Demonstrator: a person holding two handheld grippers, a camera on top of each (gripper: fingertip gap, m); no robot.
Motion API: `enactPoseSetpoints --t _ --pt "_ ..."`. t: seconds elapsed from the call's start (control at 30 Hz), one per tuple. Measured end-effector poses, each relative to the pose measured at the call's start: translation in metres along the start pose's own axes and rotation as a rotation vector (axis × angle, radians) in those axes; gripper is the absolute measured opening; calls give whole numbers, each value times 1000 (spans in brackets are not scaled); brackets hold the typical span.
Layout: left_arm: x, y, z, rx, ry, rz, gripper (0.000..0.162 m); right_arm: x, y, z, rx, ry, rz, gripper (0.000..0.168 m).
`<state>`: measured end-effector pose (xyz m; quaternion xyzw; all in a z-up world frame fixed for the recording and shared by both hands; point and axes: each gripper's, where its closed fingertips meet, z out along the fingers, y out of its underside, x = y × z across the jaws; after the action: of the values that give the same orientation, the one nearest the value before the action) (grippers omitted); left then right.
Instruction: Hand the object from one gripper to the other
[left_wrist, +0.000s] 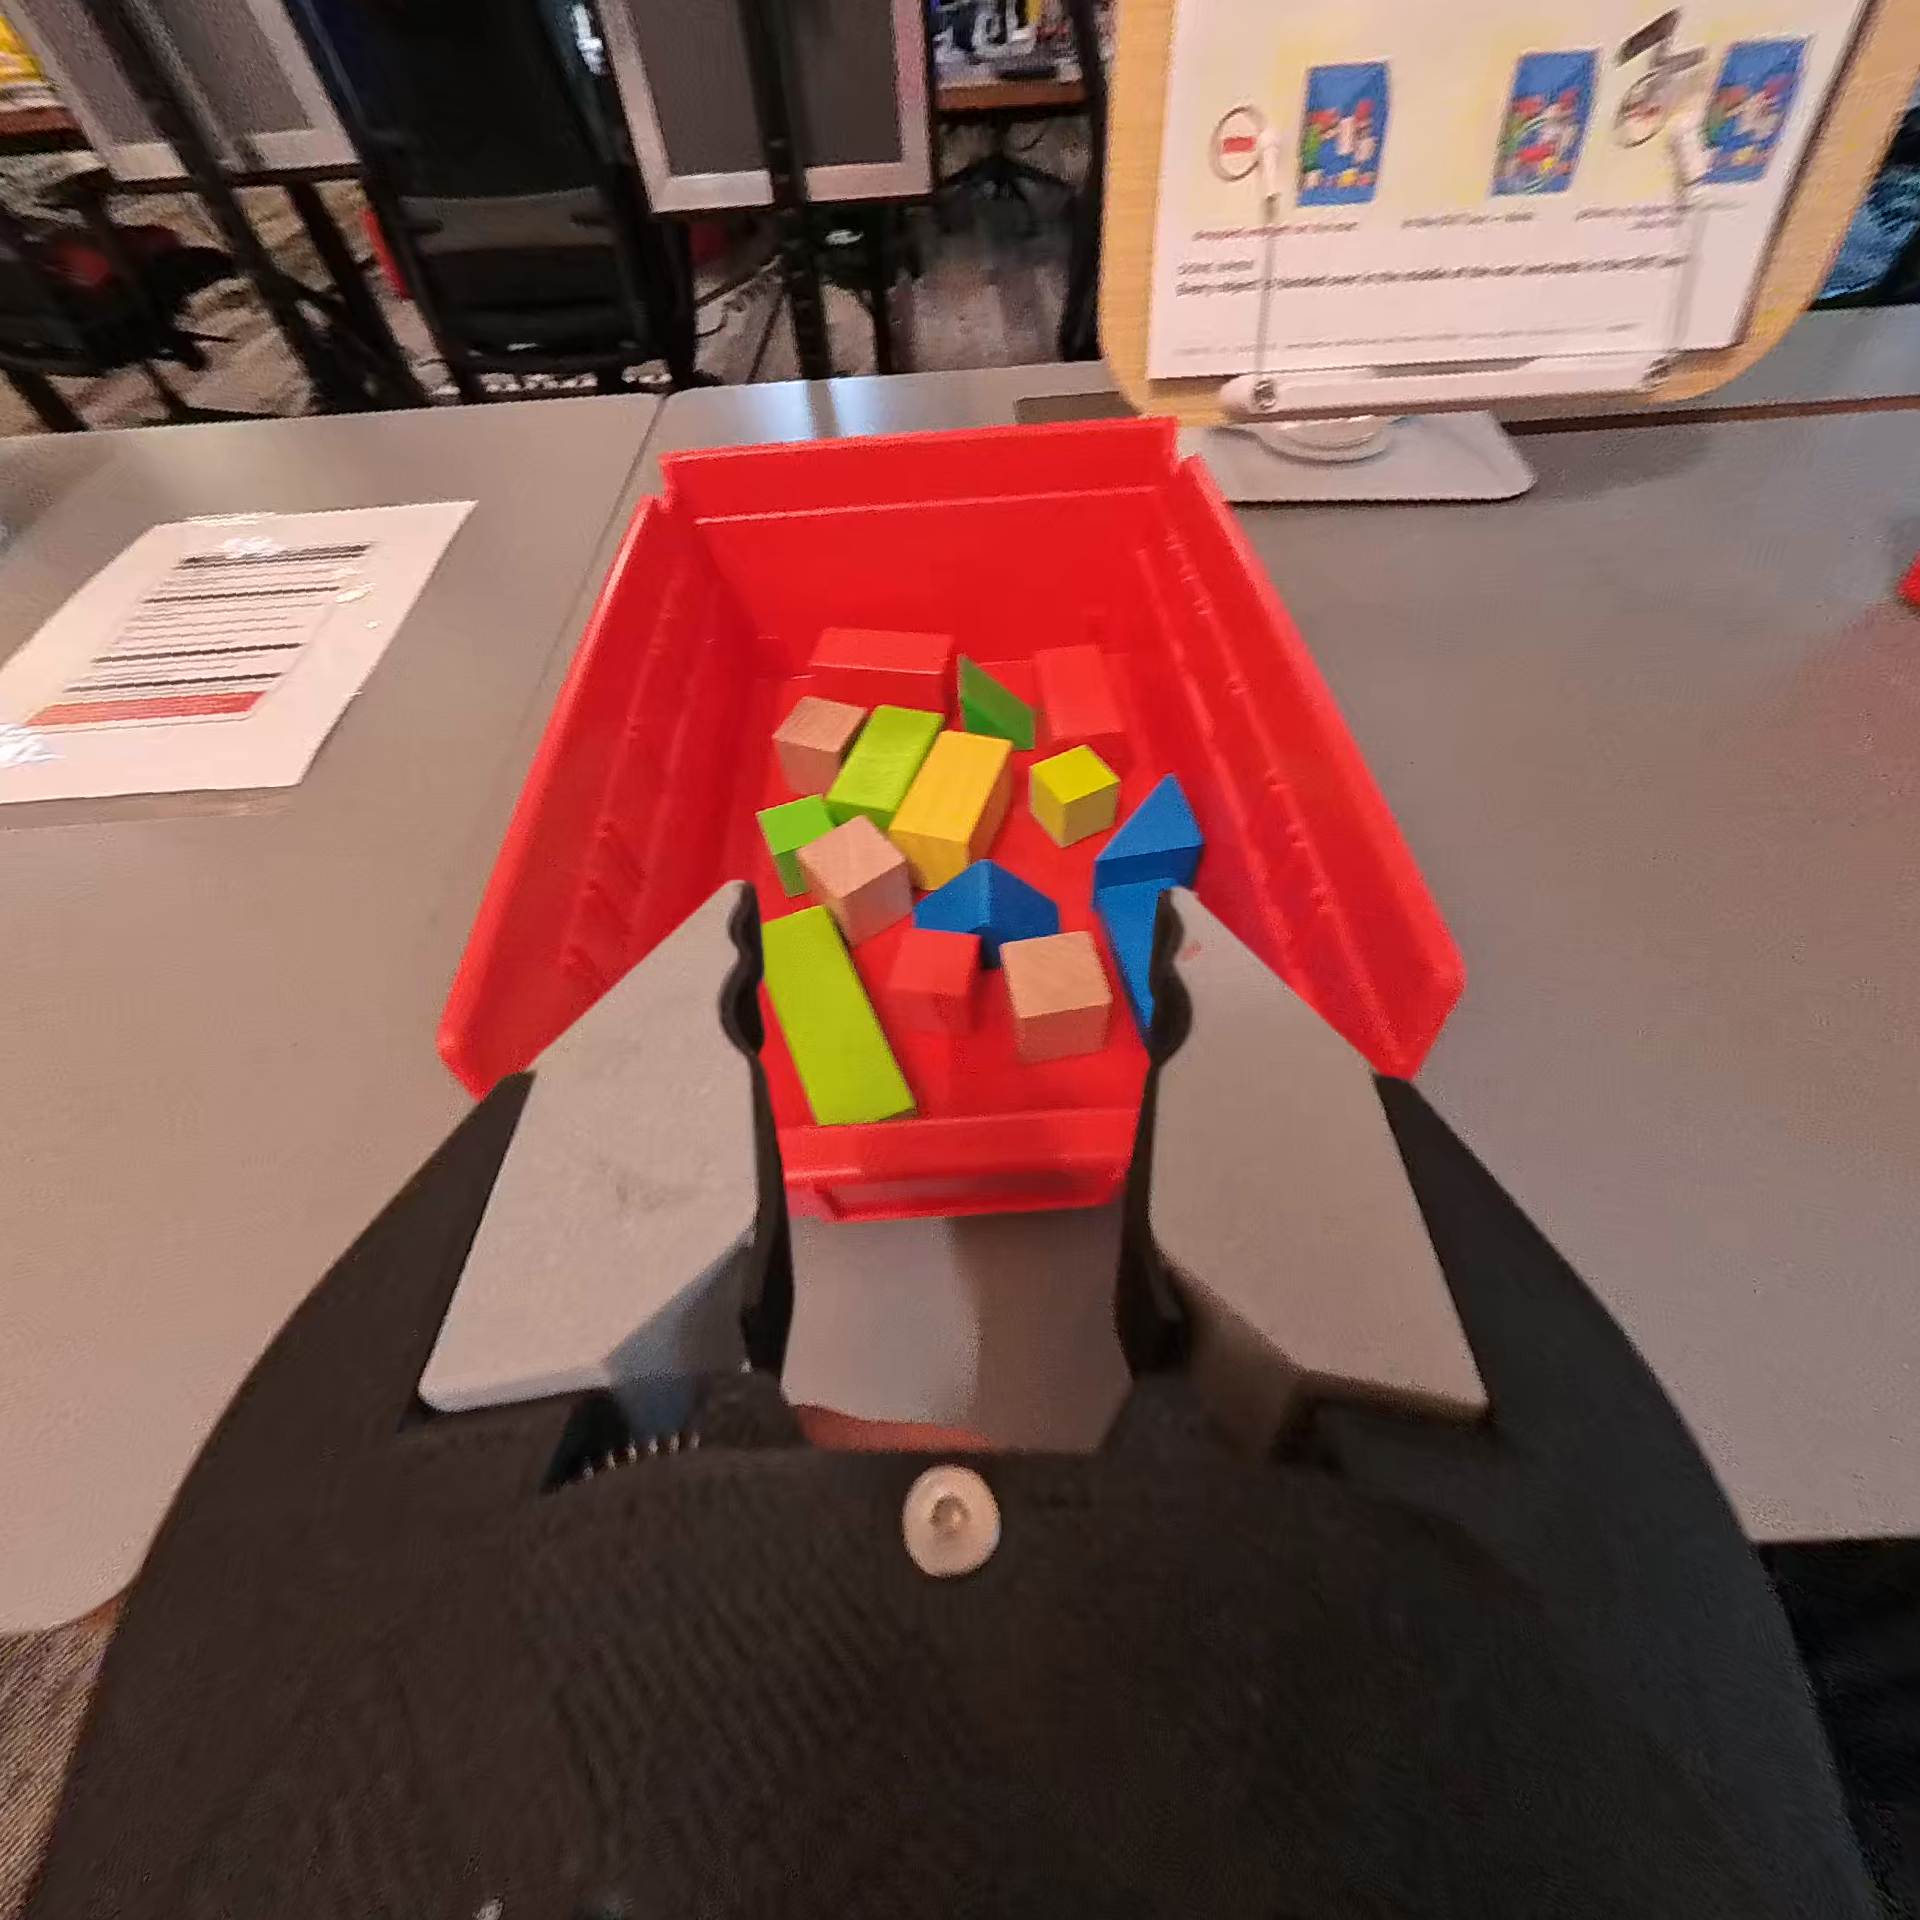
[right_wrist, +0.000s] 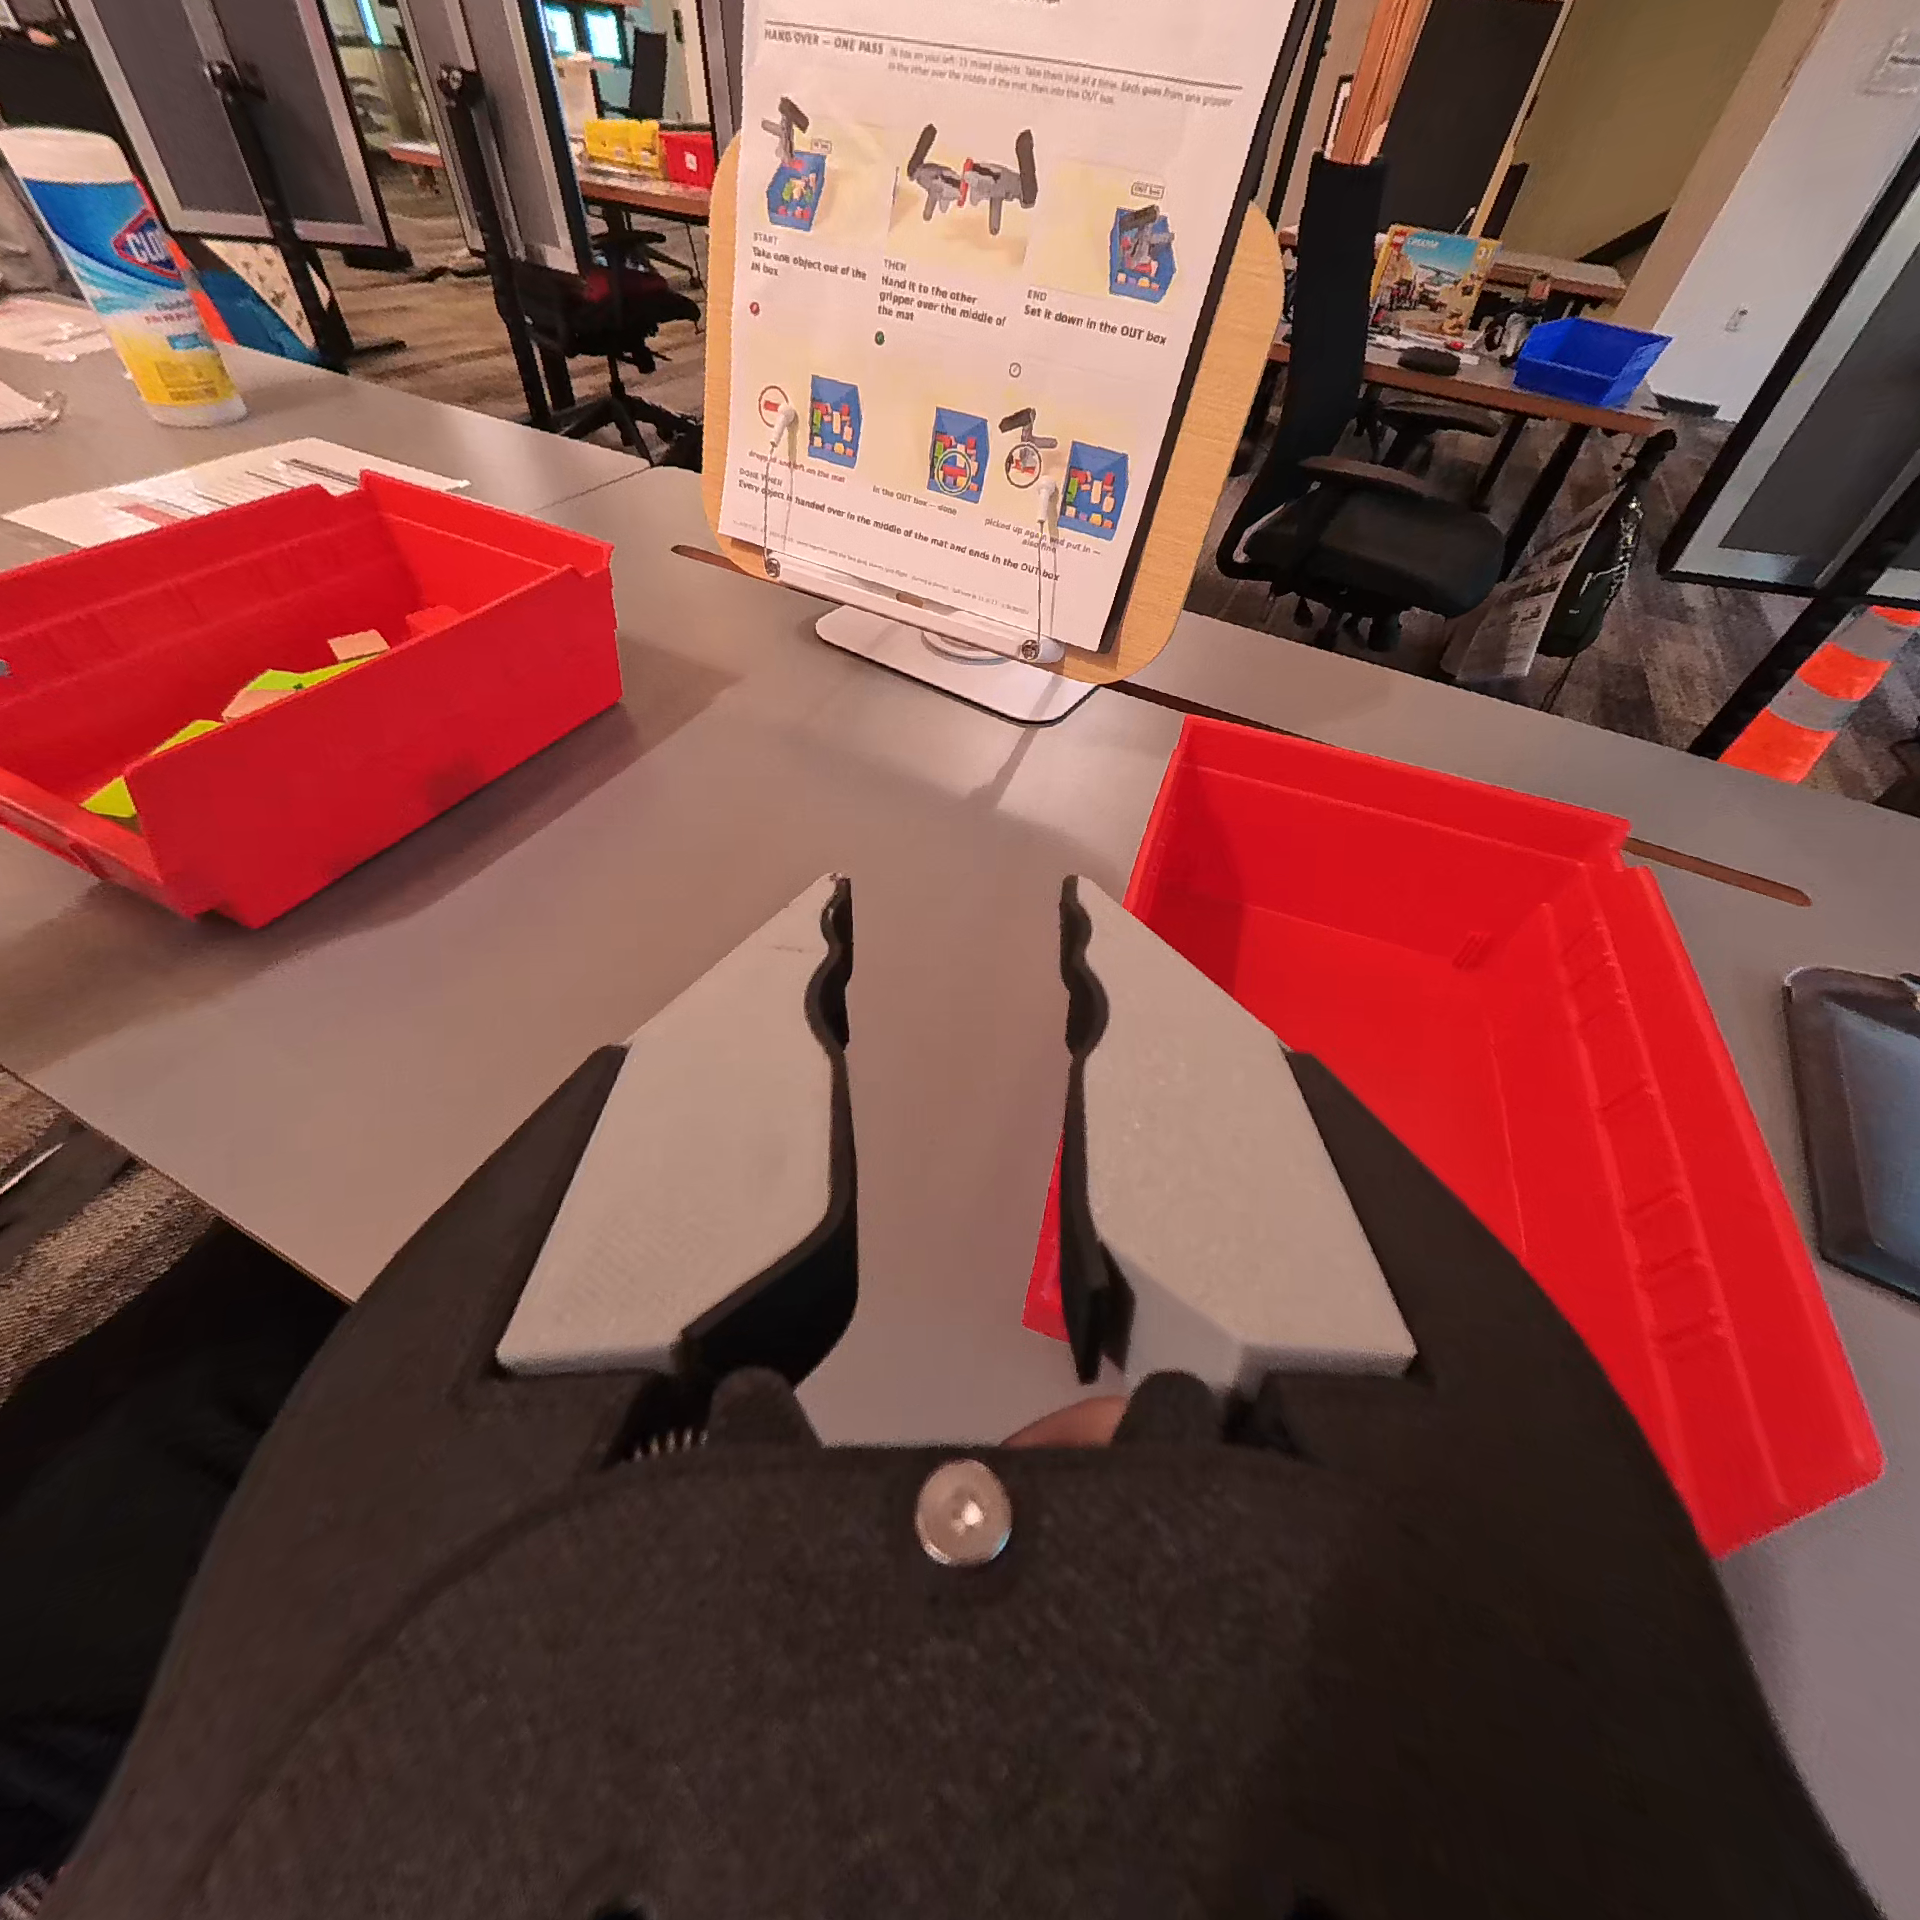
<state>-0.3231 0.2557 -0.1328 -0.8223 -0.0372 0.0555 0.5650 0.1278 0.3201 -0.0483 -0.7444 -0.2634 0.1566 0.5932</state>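
A red bin (left_wrist: 634, 790) holds several wooden blocks: green, yellow, blue, red and plain wood. A long green block (left_wrist: 831, 1018), a small red cube (left_wrist: 932, 979) and a plain wood cube (left_wrist: 1058, 992) lie nearest. My left gripper (left_wrist: 956, 914) is open and empty, hovering over the bin's near end. The same bin shows at the left of the right wrist view (right_wrist: 343, 769). My right gripper (right_wrist: 954, 894) is open and empty above the grey table (right_wrist: 644, 935), just left of a second, empty red bin (right_wrist: 1621, 1091).
An instruction sheet on a stand (right_wrist: 987, 343) stands at the table's back, also in the left wrist view (left_wrist: 1455, 197). A printed sheet (left_wrist: 197, 655) lies left of the filled bin. A wipes canister (right_wrist: 135, 281) stands far left. A dark tray (right_wrist: 1860, 1122) lies at the right edge. One gripper's finger ends stand about 45 centimeters off the other's. From the left gripper's tips to the small red cube (left_wrist: 932, 979) is close to 11 centimeters.
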Motion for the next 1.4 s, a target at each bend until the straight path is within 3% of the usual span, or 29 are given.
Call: enactPoseSetpoints --t 0.13,0.2,0.23,0.33,0.37,0.7,0.87,1.1,1.27,1.4 --pt "-10 7 6 -23 -28 -35 69 -1 -2 -2 10 0 -4 38" --pt "-22 12 10 -50 -100 -46 47 0 -4 -3 18 4 -11 38" --pt "-29 16 11 -73 -144 -41 49 0 -4 -3 22 5 -13 38" --pt "-30 26 16 -128 -166 -13 80 -1 -5 -3 28 6 -17 38" --pt "-27 25 16 -126 -149 -15 83 -1 -6 -3 29 5 -17 38" --pt "-36 -1 -8 -22 -122 -67 81 1 -4 -3 26 10 -24 38" --pt "-39 -2 5 -60 -44 -93 74 -1 -6 -3 34 8 -27 38" --pt "-25 7 76 -308 109 84 49 0 -4 -3 29 10 -35 38" --pt "-26 43 117 -636 186 77 48 3 -5 -4 35 11 -30 38" --pt "-39 59 125 -781 108 164 45 5 -4 -2 30 16 -31 38"
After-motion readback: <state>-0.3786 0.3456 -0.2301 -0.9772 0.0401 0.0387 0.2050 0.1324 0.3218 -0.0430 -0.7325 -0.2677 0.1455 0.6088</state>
